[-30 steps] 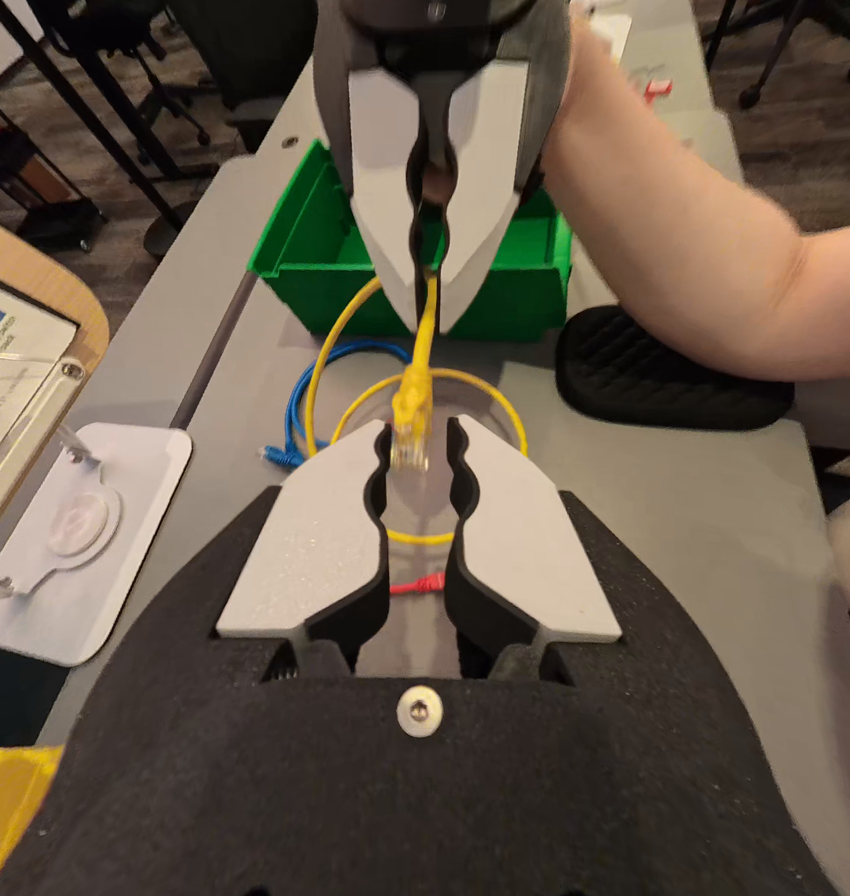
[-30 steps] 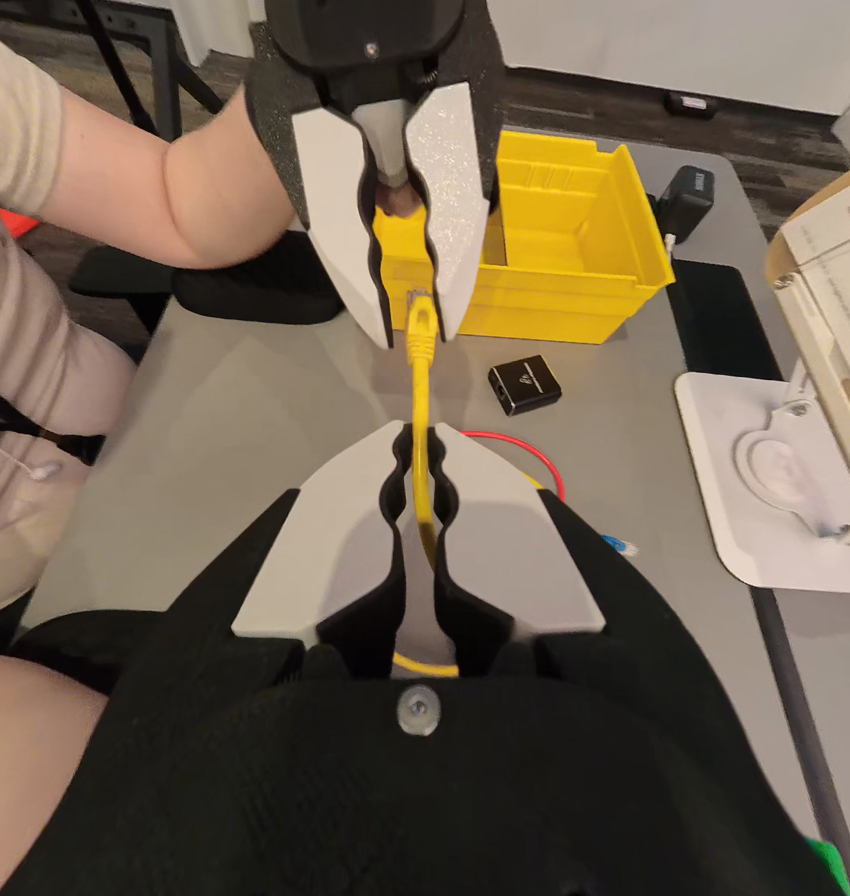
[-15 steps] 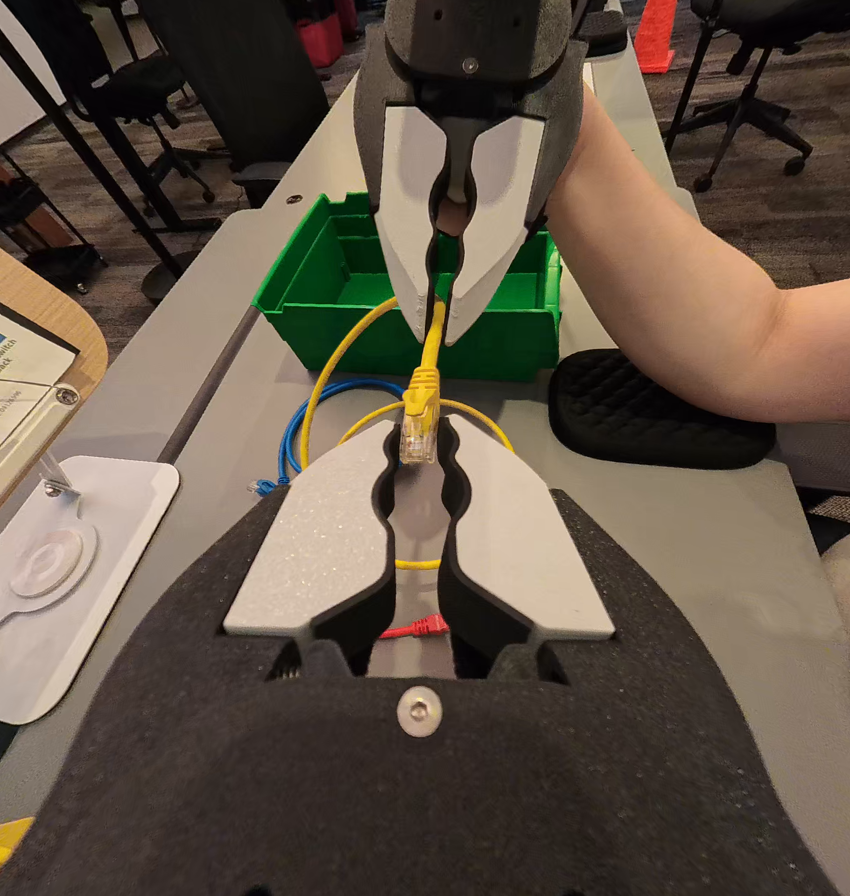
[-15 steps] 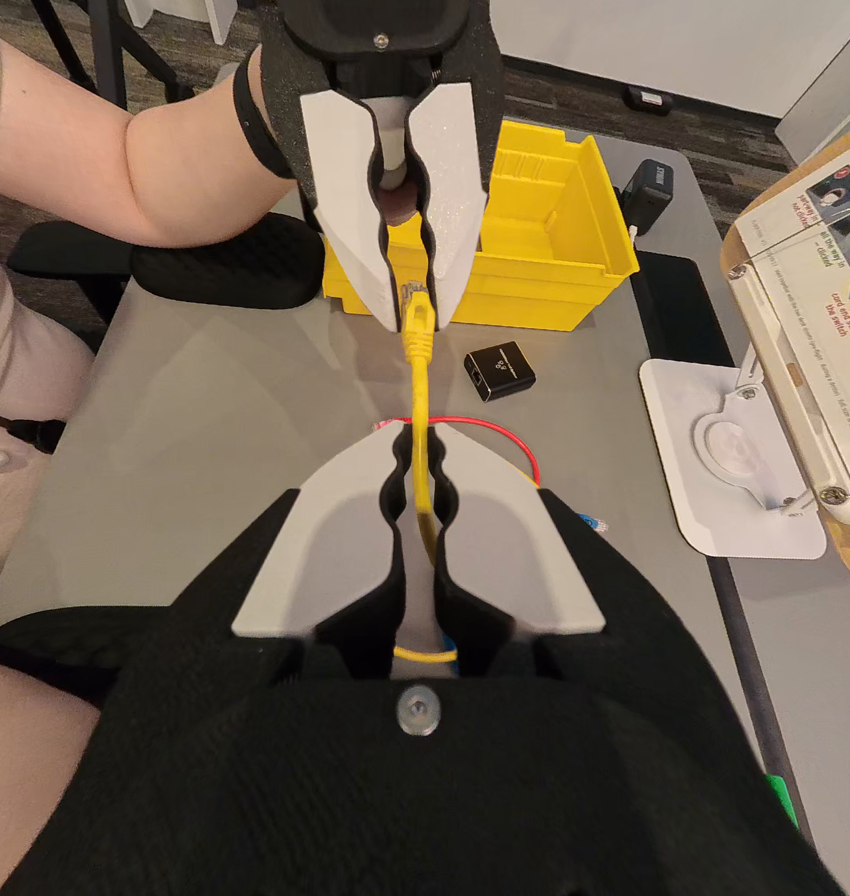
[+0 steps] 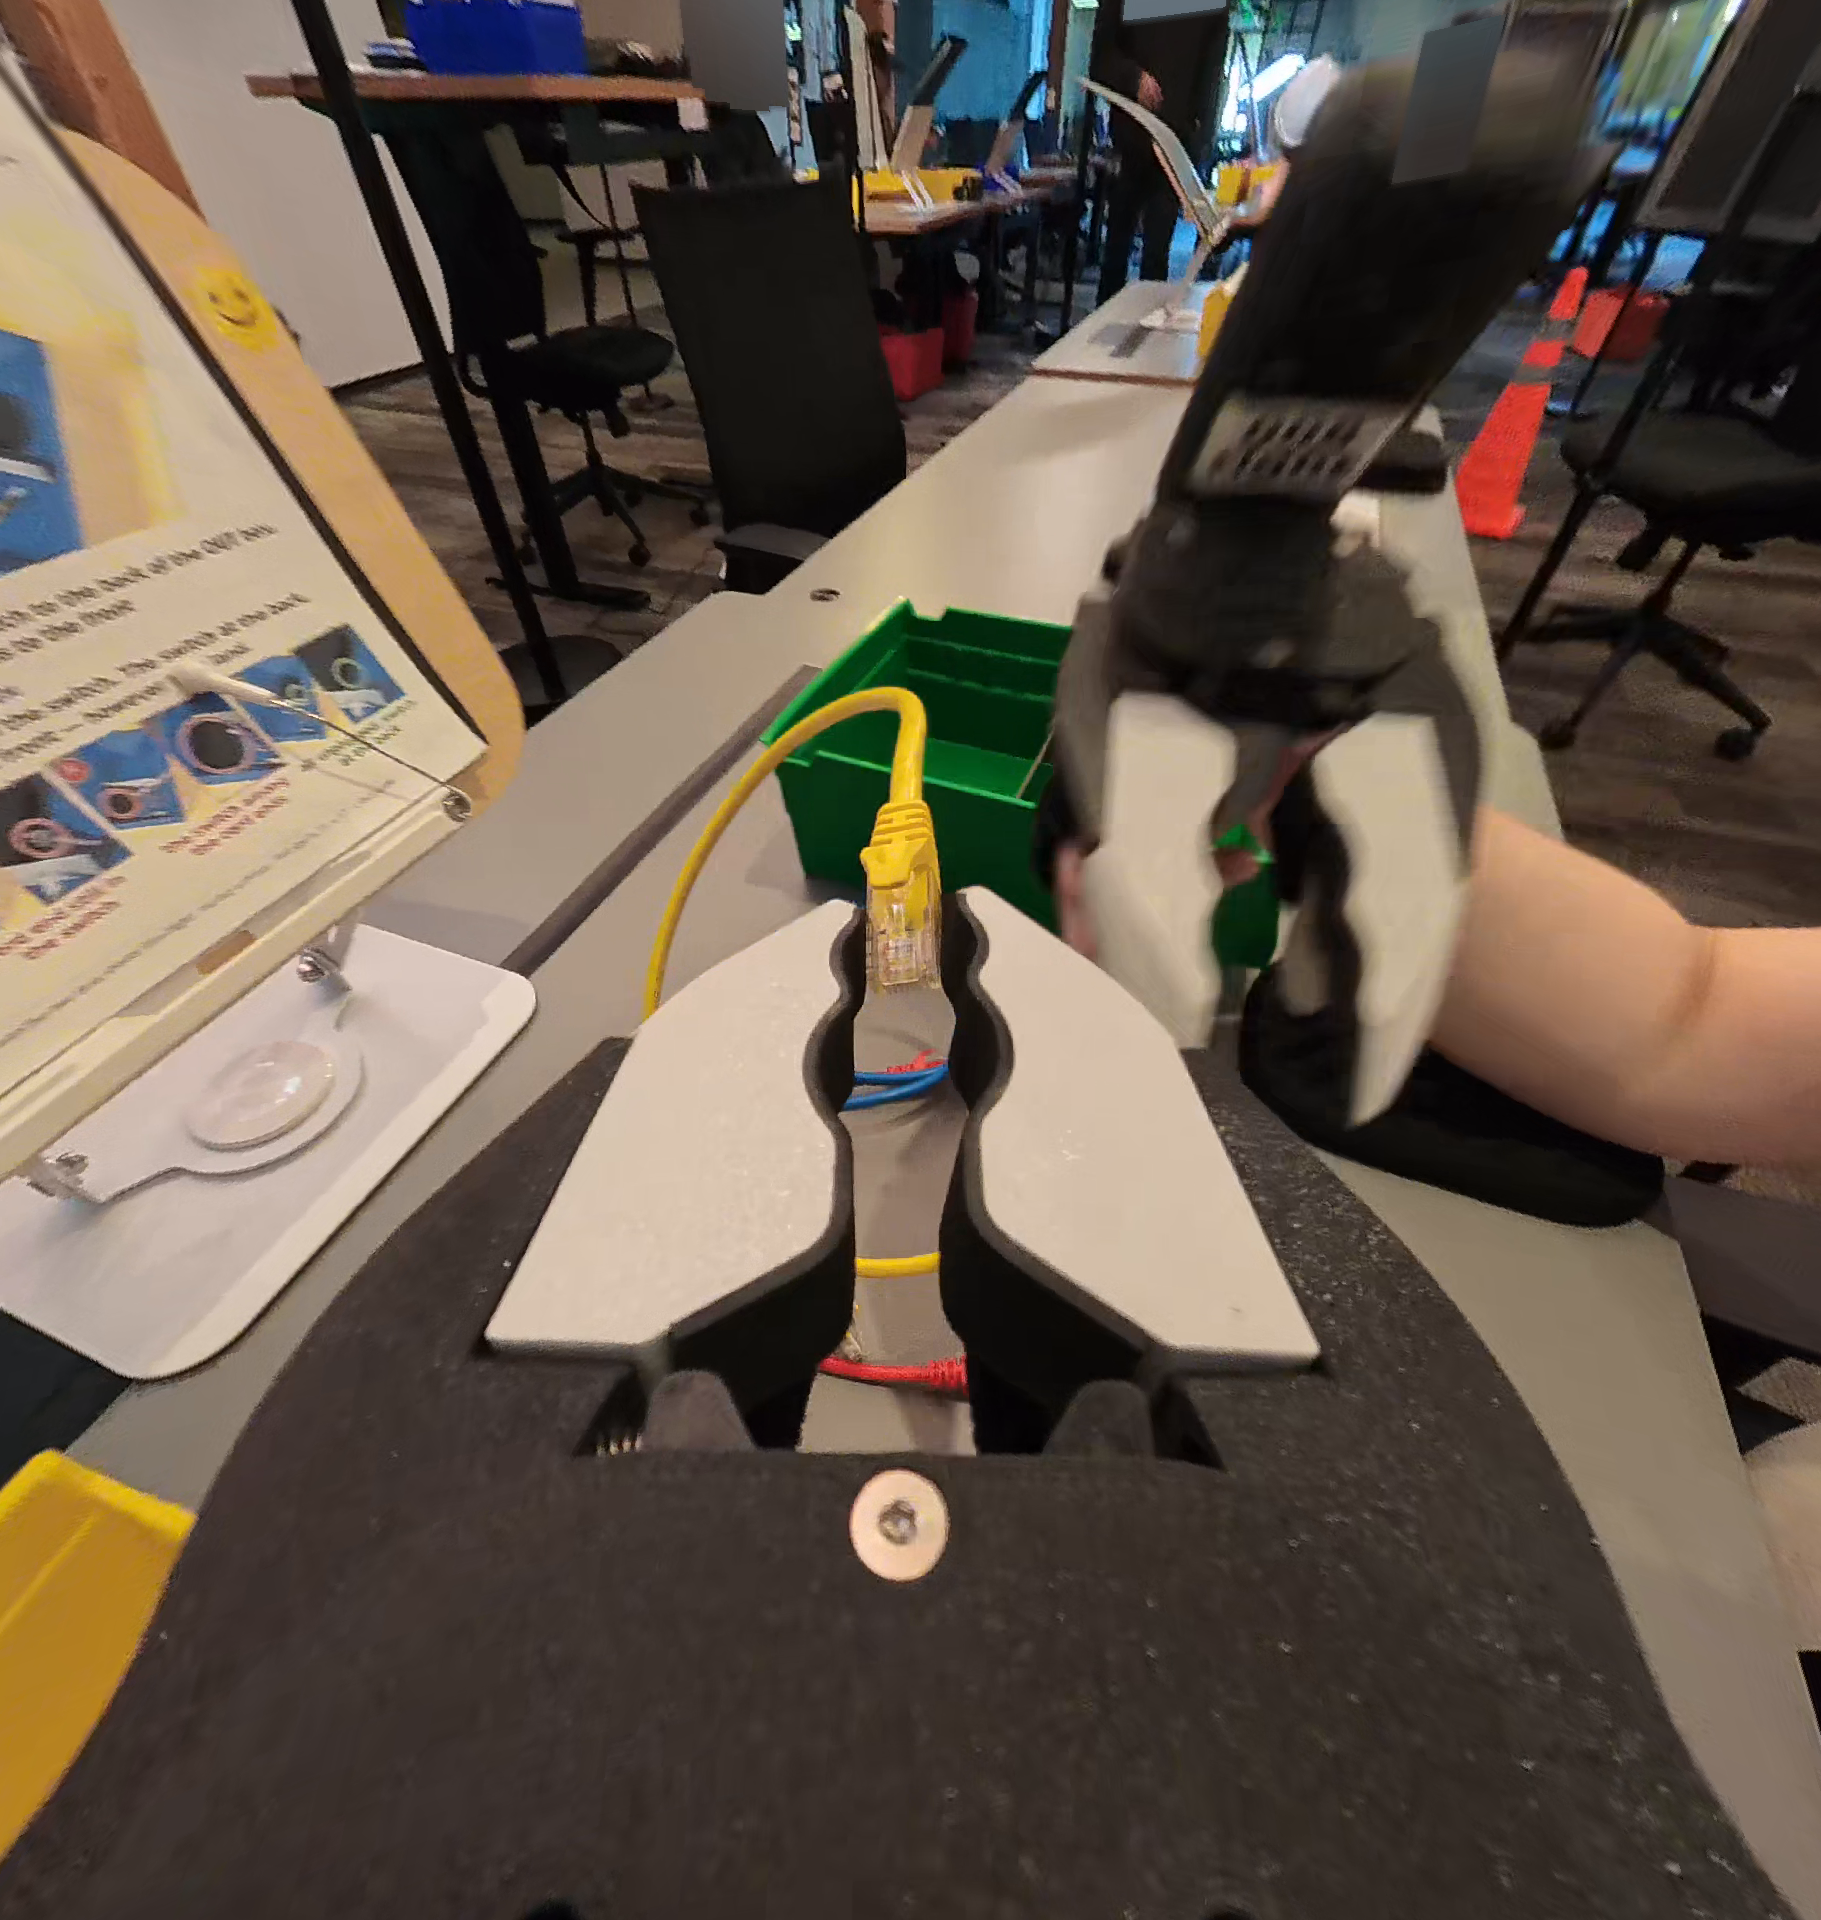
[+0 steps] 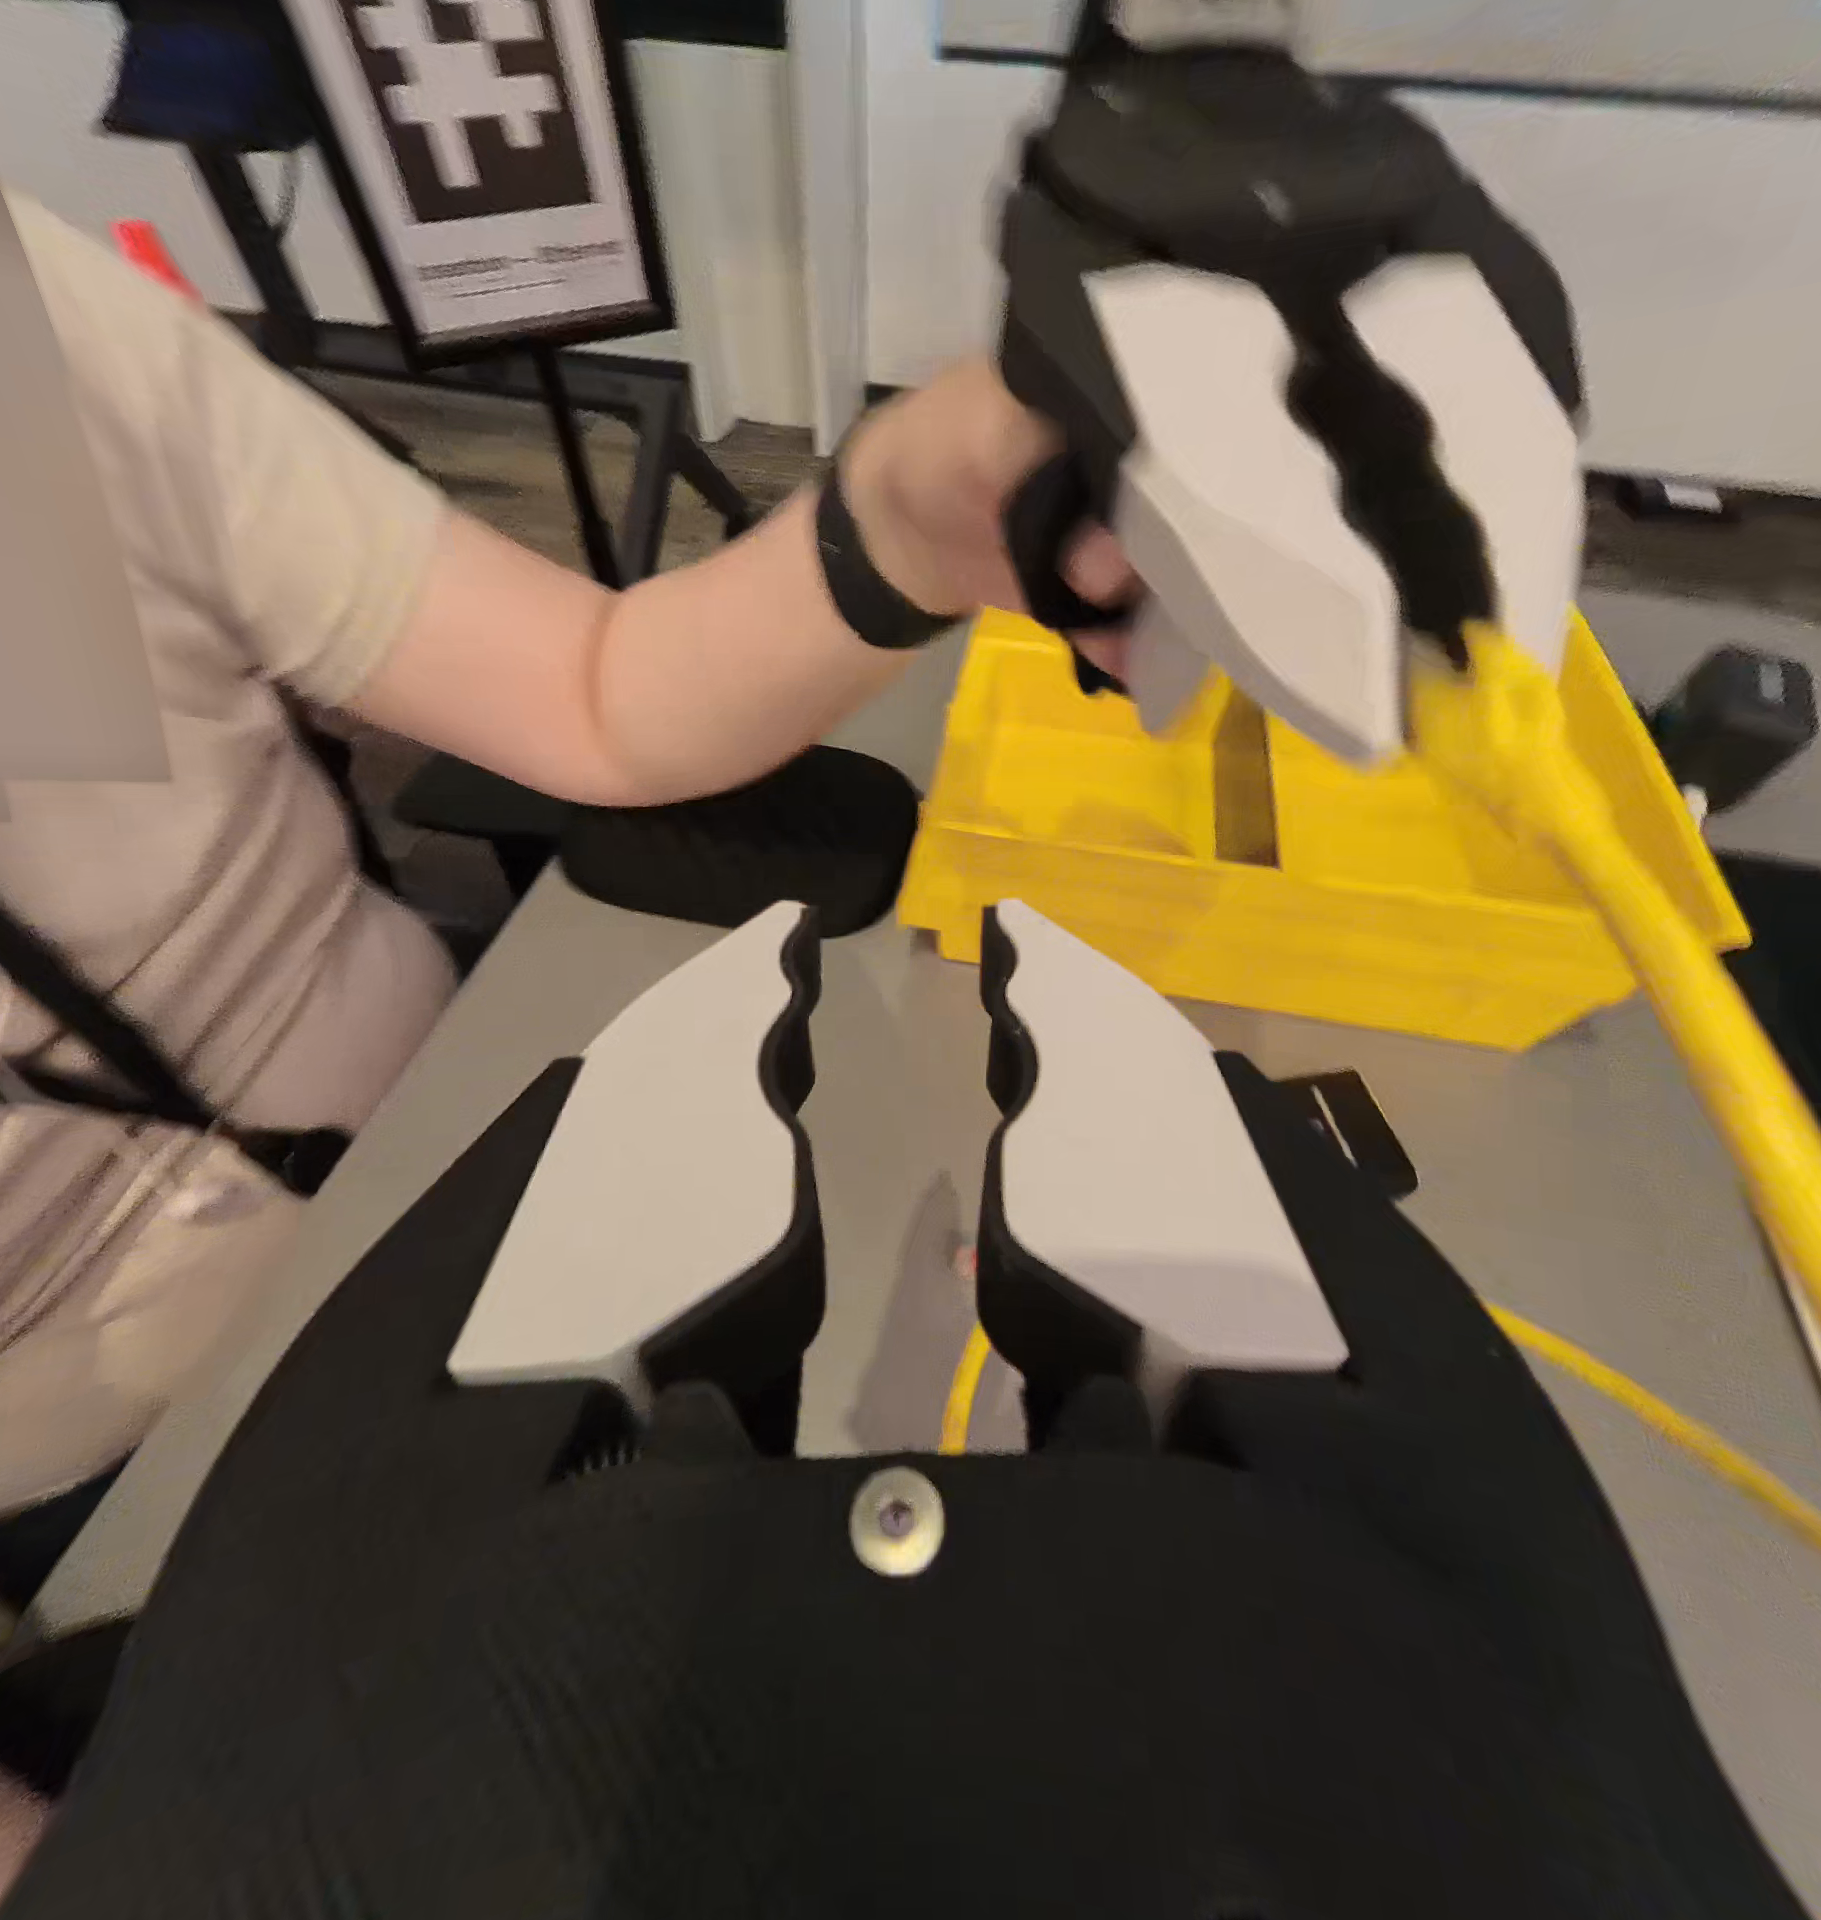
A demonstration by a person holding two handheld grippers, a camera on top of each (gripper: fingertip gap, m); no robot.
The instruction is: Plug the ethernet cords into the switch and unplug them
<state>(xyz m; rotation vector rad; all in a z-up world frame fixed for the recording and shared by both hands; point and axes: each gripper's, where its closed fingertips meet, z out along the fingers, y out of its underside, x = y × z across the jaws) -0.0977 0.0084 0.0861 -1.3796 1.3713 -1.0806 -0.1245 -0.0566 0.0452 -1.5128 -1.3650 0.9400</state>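
The left gripper point(image 5: 901, 940) jaws are clamped on the clear plug point(image 5: 903, 935) of the yellow cord point(image 5: 740, 774), pads pressing both its sides, while the right gripper point(image 6: 898, 951) jaws stand apart with nothing between them. We see the cord arch from the plug down to the grey table point(image 5: 615, 769), before a green bin point(image 5: 947, 748). Blue point(image 5: 901, 1083) and red point(image 5: 890, 1374) cords lie on the table under the left gripper, and a yellow bin point(image 6: 1249, 914) stands beyond the right one.
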